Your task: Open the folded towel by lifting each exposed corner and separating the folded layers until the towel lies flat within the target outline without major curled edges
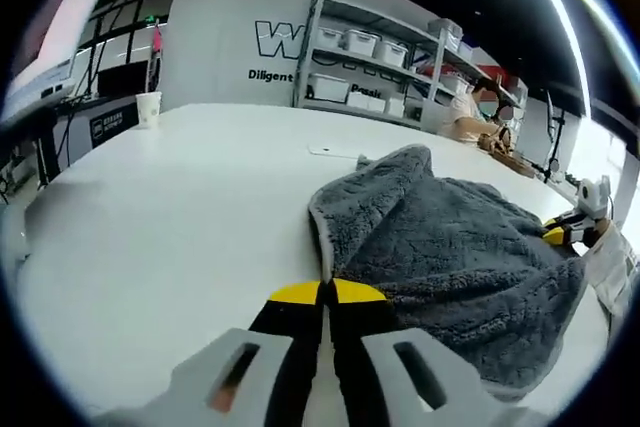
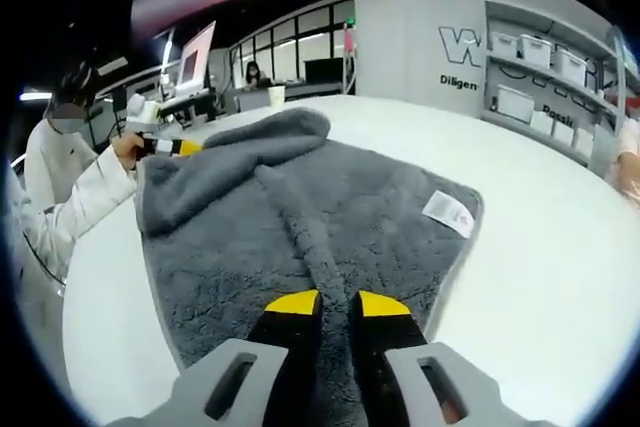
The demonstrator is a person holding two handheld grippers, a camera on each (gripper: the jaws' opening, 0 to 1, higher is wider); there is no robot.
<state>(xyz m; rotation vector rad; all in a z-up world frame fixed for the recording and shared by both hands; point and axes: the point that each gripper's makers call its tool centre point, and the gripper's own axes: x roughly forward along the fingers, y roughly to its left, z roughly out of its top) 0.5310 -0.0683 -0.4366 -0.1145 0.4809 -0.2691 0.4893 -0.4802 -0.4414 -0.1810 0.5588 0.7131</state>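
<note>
Holding my left tongs (image 1: 326,292) with jaws together at the hem of the grey towel (image 1: 455,247), I see the towel spreading toward 2 o'clock across the white table (image 1: 170,207). My right tongs (image 2: 335,304) sit slightly apart, gripping nothing, above the towel's raised ridge (image 2: 300,212), which runs toward 12 o'clock. I judge the right tongs nearer to that fold, with the label (image 2: 448,212) corner at 2 o'clock.
</note>
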